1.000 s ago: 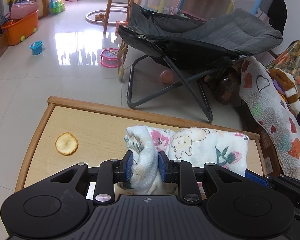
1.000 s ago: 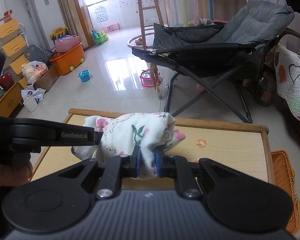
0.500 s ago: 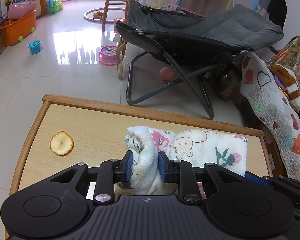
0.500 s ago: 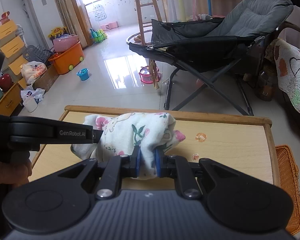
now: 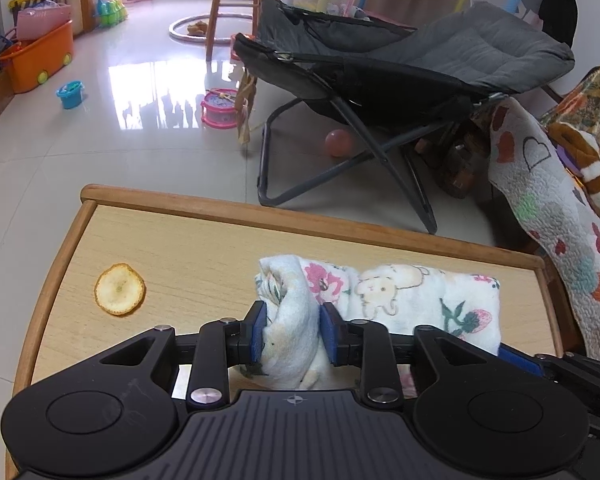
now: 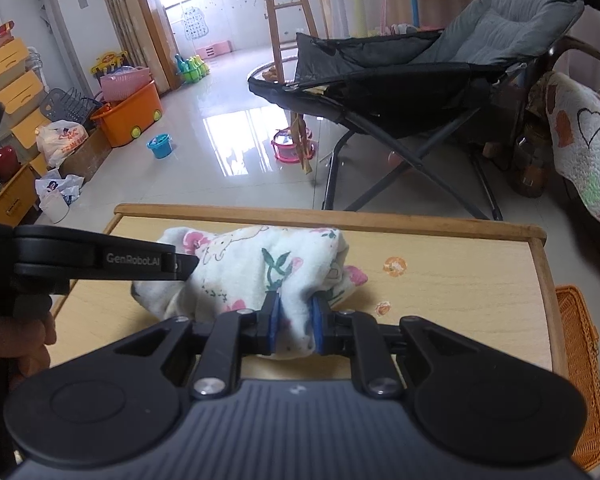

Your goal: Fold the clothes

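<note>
**Both grippers at the folded floral cloth on the wooden table**

In the left wrist view, a round orange sticker (image 5: 119,289) sits at the left of the wooden table (image 5: 204,248). At lower centre the left gripper (image 5: 293,333) has a bunched end of the white floral cloth (image 5: 416,296) between its blue pads; its jaws have just been opening, though the pads still touch the fabric. The cloth lies folded toward the right of the tabletop.

In the right wrist view, the left gripper's arm reaches in from the left edge. At lower centre the right gripper (image 6: 294,322) is clamped on the cloth's near fold. An orange basket (image 6: 580,344) stands at the lower right.
</note>
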`<state>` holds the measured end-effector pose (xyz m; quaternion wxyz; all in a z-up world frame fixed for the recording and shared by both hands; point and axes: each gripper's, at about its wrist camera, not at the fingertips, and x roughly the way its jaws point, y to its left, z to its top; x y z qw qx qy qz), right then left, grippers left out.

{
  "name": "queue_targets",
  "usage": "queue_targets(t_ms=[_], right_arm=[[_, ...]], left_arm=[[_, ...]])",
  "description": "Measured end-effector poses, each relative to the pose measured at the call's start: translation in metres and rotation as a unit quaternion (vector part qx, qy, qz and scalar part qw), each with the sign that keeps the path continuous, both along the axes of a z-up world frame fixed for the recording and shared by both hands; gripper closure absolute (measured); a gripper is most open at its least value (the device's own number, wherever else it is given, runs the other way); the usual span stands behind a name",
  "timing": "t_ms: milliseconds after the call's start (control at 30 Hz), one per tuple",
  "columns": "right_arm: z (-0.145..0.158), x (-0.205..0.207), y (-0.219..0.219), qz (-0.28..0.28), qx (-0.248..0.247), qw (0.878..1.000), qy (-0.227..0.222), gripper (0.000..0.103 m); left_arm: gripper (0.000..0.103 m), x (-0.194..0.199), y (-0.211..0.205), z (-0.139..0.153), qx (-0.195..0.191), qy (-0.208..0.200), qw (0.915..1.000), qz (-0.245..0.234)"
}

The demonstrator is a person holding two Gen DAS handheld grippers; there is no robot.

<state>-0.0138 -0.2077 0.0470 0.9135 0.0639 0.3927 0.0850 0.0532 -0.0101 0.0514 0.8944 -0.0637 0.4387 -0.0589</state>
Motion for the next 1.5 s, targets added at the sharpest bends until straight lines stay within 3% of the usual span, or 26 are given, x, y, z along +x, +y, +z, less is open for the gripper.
queue_targets(t_ms=[67, 200, 267, 467, 833, 1067, 1267, 1500], right_arm=[[-0.004, 0.0, -0.002, 0.0, -0.004, 1.0, -0.005, 0.083], [-0.01, -0.002, -0.009, -0.009, -0.004, 1.0, -0.02, 0.063], [-0.012, -0.003, -0.013, -0.013, -0.002, 1.0, -0.027, 0.058], [-0.012, -0.002, -0.02, -0.011, 0.002, 0.999, -0.036, 0.053], [0.027, -0.024, -0.043, -0.058, 0.009, 0.991, -0.124, 0.048], [0.018, -0.052, -0.047, -0.077, -0.006, 0.992, -0.104, 0.04], [-0.016, -0.077, -0.042, -0.085, -0.01, 0.994, -0.063, 0.04], [-0.04, -0.09, -0.033, -0.086, -0.022, 0.995, -0.053, 0.04]], left_arm=[[0.067, 0.0, 0.003, -0.003, -0.004, -0.006, 1.0, 0.0], [0.046, -0.001, 0.007, -0.007, 0.001, -0.021, 0.9998, 0.003], [0.043, -0.001, 0.011, -0.009, -0.001, -0.025, 0.9997, 0.004], [0.042, -0.002, 0.015, -0.008, -0.009, -0.037, 0.9993, 0.004], [0.042, -0.034, 0.051, 0.029, -0.052, -0.117, 0.9892, 0.072], [0.034, -0.07, 0.057, 0.029, -0.019, -0.117, 0.992, 0.042], [0.034, -0.102, 0.055, 0.002, 0.003, -0.094, 0.9955, 0.004], [0.034, -0.122, 0.052, -0.022, 0.011, -0.098, 0.9949, -0.019]])
